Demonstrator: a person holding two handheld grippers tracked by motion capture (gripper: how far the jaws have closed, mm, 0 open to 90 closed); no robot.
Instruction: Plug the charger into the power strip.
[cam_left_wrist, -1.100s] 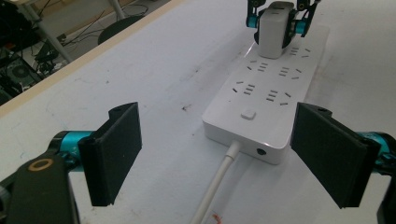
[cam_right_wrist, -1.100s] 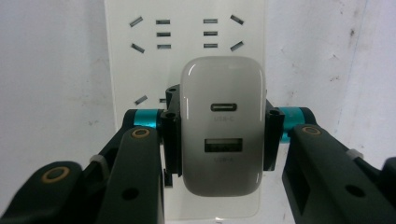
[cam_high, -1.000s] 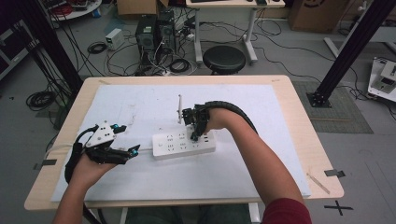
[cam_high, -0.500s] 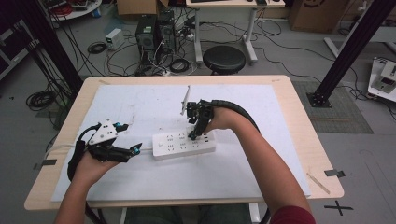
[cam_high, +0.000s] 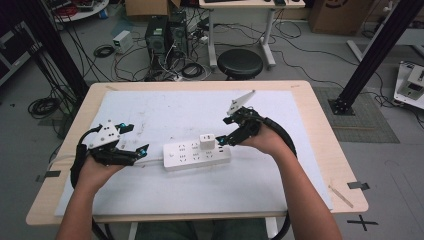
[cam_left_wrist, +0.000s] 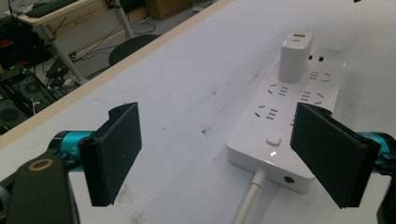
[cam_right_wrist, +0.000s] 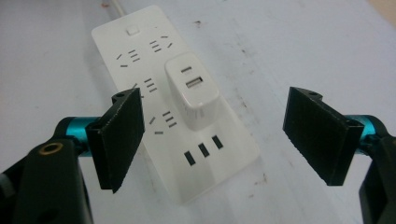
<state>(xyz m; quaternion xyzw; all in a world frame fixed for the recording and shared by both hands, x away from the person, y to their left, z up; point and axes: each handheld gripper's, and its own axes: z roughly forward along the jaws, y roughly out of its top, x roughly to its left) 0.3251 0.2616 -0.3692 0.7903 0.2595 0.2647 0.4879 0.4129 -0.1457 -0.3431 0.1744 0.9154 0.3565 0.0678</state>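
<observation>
A white power strip (cam_high: 197, 155) lies flat in the middle of the surface (cam_high: 310, 175), on a white sheet. Its long side runs from left to right in front of the person. A small white charger (cam_high: 206, 140) stands plugged into it, close to the right end. The right gripper (cam_high: 226, 142) is the nearer one. It sits just beside that right end, with its jaws wide open and nothing in them. In the right gripper view the charger (cam_right_wrist: 192, 96) stands straight ahead, between the two open jaws. The left gripper (cam_high: 134, 153) waits at the other end, where the cord (cam_left_wrist: 247, 200) comes out. It is wide open too and holds nothing.
</observation>
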